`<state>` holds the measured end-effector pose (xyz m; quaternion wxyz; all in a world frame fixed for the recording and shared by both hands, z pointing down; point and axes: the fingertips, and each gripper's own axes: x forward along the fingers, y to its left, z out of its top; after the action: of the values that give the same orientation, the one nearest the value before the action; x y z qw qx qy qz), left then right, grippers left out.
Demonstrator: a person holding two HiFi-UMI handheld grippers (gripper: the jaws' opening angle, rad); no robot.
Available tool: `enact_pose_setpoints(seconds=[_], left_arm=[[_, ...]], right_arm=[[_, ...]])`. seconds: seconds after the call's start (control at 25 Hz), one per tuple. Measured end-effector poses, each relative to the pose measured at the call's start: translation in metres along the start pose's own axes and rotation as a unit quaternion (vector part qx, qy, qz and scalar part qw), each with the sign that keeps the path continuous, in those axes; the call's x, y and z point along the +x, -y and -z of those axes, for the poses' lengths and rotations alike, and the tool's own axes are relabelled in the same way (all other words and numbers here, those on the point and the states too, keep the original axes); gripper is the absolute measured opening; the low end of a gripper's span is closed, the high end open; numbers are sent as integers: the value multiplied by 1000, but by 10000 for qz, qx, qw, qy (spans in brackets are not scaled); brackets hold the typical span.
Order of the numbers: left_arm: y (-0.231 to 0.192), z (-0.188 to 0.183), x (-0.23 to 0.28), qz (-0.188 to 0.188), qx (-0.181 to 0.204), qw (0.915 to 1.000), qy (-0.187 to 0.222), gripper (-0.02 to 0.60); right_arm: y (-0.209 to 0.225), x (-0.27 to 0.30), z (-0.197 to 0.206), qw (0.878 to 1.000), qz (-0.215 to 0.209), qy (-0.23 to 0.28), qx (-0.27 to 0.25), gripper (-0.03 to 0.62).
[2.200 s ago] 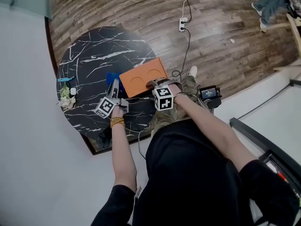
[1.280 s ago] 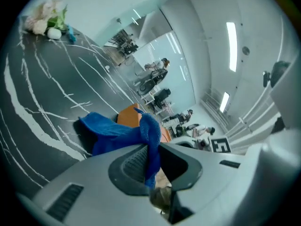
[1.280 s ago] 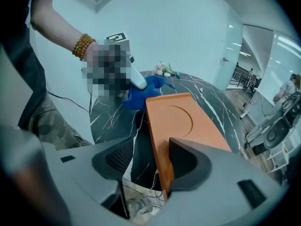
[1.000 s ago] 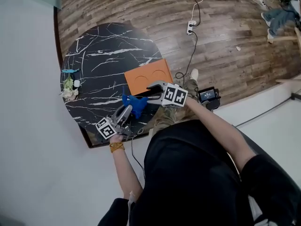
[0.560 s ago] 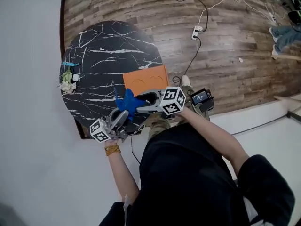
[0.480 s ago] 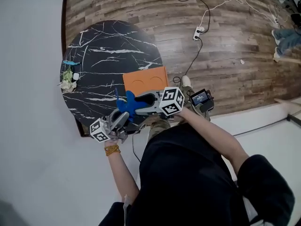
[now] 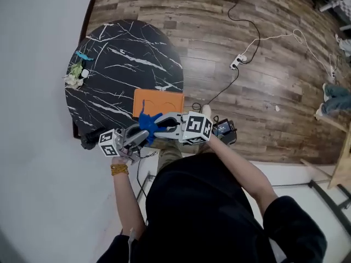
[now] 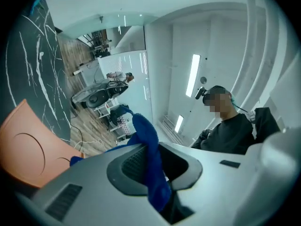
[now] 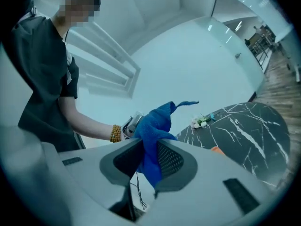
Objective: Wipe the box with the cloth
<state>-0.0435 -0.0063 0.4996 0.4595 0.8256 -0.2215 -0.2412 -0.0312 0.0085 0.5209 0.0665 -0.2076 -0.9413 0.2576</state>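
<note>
The blue cloth (image 7: pixel 148 122) hangs in the air over the near edge of the black marble table (image 7: pixel 120 53). My left gripper (image 7: pixel 143 131) comes from the left and still pinches the cloth (image 8: pixel 148 145), though its jaws are opening slightly. My right gripper (image 7: pixel 160 129) comes from the right. Its jaws are closing, and the cloth (image 9: pixel 155 126) is squeezed between its pads. The two grippers face each other tip to tip. The orange box (image 7: pixel 159 102) lies flat on the table just beyond them, untouched.
Small flowers and trinkets (image 7: pixel 74 78) sit at the table's far left rim. A power strip with cables (image 7: pixel 237 63) lies on the wooden floor to the right. A small device (image 7: pixel 224 129) rests by the person's feet.
Both grippers have risen off the table with the cloth. The right gripper, open beside the cloth half a second ago, has now closed on it opposite the left gripper.
</note>
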Motion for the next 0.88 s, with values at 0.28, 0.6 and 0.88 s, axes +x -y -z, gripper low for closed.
enact_pose_setpoints(seconds=[0.28, 0.6, 0.88], left_arm=[[-70, 8, -20, -2705, 545, 9471, 1637, 146], [-135, 75, -94, -5077, -426, 8255, 2430, 195], [-181, 102, -73, -5434, -1390, 7678, 3095, 196]], right_arm=[[73, -49, 12, 9960, 422, -785, 12, 60], [202, 0, 20, 9428, 468, -2891, -1596, 60], [242, 67, 64, 9306, 316, -3647, -90, 58]])
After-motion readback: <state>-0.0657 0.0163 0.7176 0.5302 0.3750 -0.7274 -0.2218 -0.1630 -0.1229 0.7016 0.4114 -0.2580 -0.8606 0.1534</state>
